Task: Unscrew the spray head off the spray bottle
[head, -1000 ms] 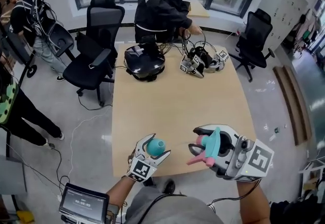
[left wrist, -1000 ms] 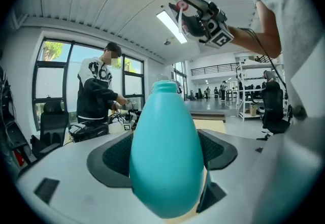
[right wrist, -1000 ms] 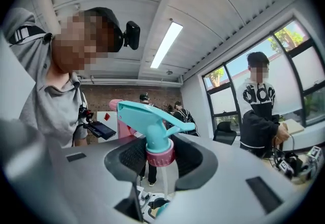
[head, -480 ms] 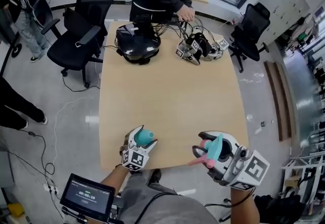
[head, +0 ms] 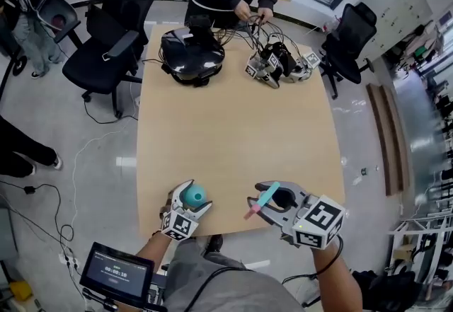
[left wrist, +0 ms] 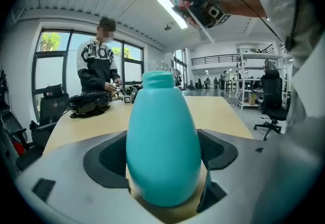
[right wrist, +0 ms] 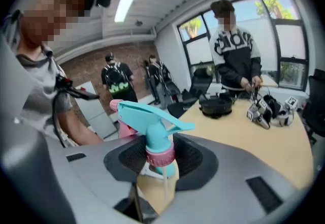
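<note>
The left gripper point(head: 191, 200) is clamped on the teal bottle point(left wrist: 162, 141), which stands upright and uncapped by the near edge of the table point(head: 233, 141); tilting it or easing the hold could spill liquid or drop it off that edge. The right gripper point(head: 272, 201) pinches the spray head point(right wrist: 152, 124), already off, at its pink collar point(right wrist: 160, 156); its thin tube point(right wrist: 165, 187) could drip or snag

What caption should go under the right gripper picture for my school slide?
The right gripper clamps a teal-and-pink spray head, with a wooden table behind.
</note>
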Demonstrator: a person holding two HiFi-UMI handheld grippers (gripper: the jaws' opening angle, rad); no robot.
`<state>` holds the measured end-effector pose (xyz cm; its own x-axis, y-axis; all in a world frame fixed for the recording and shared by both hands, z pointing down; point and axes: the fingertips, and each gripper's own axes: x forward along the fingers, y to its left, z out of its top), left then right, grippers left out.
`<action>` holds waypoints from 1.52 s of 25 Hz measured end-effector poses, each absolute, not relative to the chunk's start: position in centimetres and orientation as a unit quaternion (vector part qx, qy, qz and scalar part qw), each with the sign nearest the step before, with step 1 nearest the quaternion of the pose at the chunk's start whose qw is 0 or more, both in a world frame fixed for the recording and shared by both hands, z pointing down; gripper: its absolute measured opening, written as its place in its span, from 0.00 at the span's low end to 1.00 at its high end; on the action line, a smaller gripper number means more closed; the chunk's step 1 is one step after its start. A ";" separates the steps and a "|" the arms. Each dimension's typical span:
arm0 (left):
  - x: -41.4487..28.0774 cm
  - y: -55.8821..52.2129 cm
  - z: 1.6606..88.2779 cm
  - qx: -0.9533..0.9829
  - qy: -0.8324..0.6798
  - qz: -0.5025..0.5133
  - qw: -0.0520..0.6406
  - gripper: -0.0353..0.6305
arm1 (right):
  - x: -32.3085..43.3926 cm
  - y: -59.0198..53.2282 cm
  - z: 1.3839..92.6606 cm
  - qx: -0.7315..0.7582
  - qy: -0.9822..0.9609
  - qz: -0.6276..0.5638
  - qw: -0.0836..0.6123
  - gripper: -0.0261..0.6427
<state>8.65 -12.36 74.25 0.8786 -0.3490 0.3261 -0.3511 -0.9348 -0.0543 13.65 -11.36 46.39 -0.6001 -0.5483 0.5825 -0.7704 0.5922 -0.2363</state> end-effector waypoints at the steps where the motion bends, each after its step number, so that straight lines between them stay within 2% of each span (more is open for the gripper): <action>1: 8.5 -12.1 74.2 0.971 -0.171 0.168 -0.004 0.63 | 14.0 -11.9 49.9 0.377 -0.846 0.264 0.269 0.25; 8: 6.9 -11.0 71.8 0.977 -0.148 0.155 -0.023 0.63 | 16.2 -13.2 70.6 0.348 -0.734 0.379 0.443 0.25; 14: 4.3 -10.8 69.9 0.973 -0.171 0.150 -0.028 0.63 | 16.8 -12.6 77.4 0.347 -0.679 0.373 0.529 0.25; 25: 0.5 -9.5 67.6 0.965 -0.214 0.151 -0.015 0.63 | 15.6 -12.0 79.4 0.377 -0.680 0.410 0.476 0.25; 30: 1.0 -9.8 66.0 0.965 -0.222 0.142 -0.020 0.63 | 19.1 -12.0 79.3 0.422 -0.648 0.392 0.499 0.25; 33: 1.6 -10.3 64.8 0.966 -0.218 0.133 -0.024 0.63 | 21.2 -12.5 78.3 0.458 -0.641 0.382 0.483 0.25; 35: 1.5 -10.7 64.0 0.967 -0.220 0.129 -0.029 0.60 | 22.3 -12.8 77.3 0.484 -0.641 0.383 0.457 0.25; 38: 1.3 -11.7 63.0 0.965 -0.224 0.128 -0.039 0.48 | 23.8 -13.7 75.9 0.523 -0.644 0.390 0.399 0.25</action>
<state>1.30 -11.67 63.04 0.8665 -0.4429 0.2301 -0.4229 -0.8964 -0.1328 23.85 -13.70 75.87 -0.1342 -0.3633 0.9219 -0.9854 0.1477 -0.0853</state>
